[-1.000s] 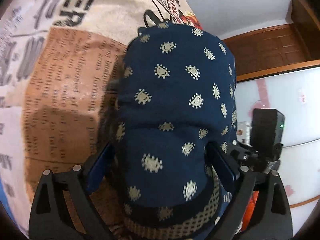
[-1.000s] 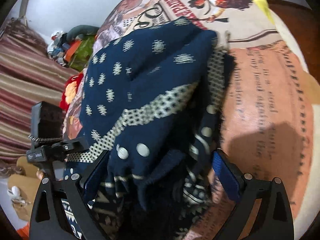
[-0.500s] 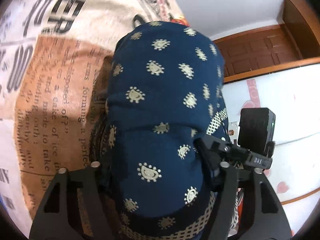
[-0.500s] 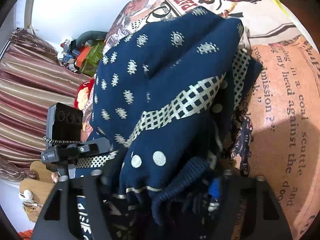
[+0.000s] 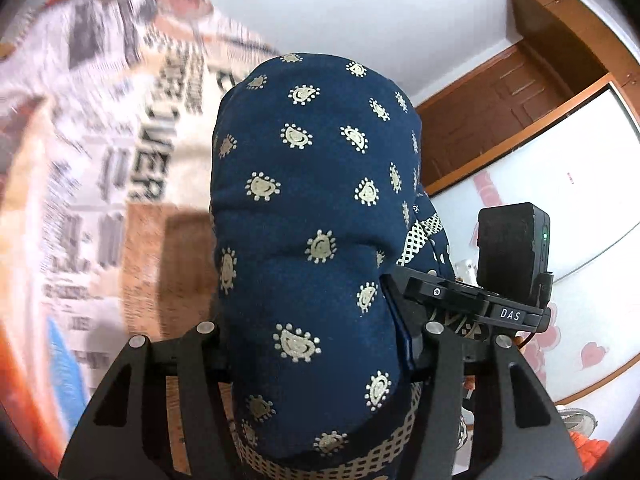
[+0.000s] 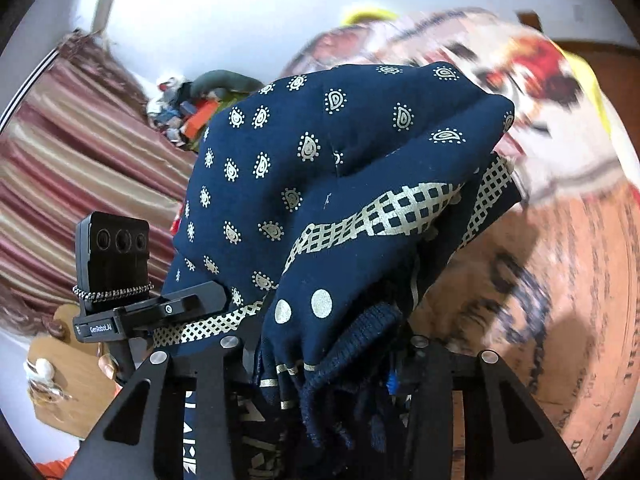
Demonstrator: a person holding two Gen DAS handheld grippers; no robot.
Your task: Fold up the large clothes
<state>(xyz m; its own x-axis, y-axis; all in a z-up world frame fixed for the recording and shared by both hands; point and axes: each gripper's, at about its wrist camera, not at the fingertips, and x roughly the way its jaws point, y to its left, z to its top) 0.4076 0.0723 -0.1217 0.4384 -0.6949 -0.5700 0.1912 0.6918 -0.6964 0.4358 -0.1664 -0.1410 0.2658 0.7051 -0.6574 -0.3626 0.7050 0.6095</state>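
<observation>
Navy fabric with pale paisley dots and a cream lattice band makes up the folded garment [image 5: 316,216], bundled thick and raised above the newspaper-print bedspread [image 5: 132,152], which shows blurred beneath it. On one end the left gripper [image 5: 316,348] has just been closing and now has its pads pressed into the bundle from both sides. At the other end the right gripper [image 6: 324,352] has likewise just been closing and clamps the bunched layers and ribbed hem. Striped curtains [image 6: 68,152] hang behind, and a wooden door [image 5: 492,120] stands beyond.
</observation>
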